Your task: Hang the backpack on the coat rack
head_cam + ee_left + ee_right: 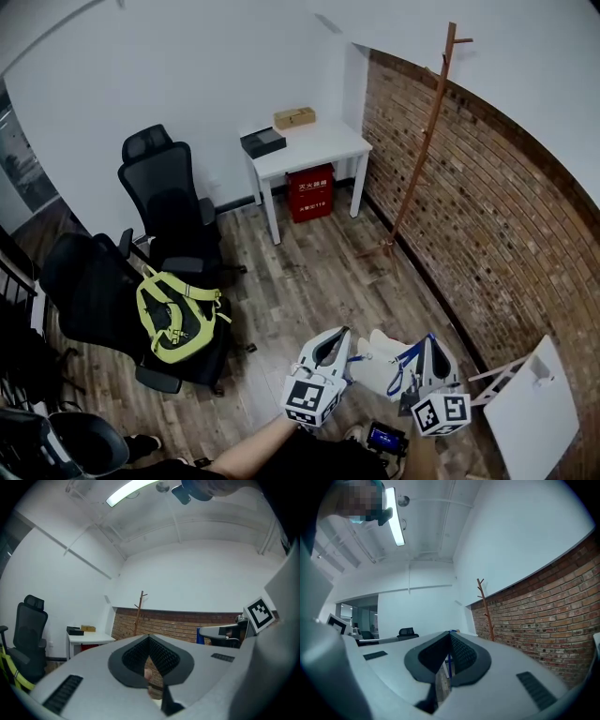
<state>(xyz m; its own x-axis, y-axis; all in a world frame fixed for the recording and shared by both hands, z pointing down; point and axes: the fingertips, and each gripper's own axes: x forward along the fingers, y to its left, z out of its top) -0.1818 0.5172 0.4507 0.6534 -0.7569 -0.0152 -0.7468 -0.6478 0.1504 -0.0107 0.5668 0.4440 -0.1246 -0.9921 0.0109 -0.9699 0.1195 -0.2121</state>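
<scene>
The one yellow-green and black backpack (176, 317) lies on the seat of a black office chair (89, 291), well apart from both claws, off to their left. The left gripper (337, 336) and right gripper (429, 341) hover low and side by side, each with its jaws pressed together on nothing. A second black chair (169, 202) stands behind the first. The single wooden coat rack (427, 141) stands bare against the brick wall (487, 206), beside one white desk (319, 145) bearing two boxes, with a red box (311, 192) beneath.
</scene>
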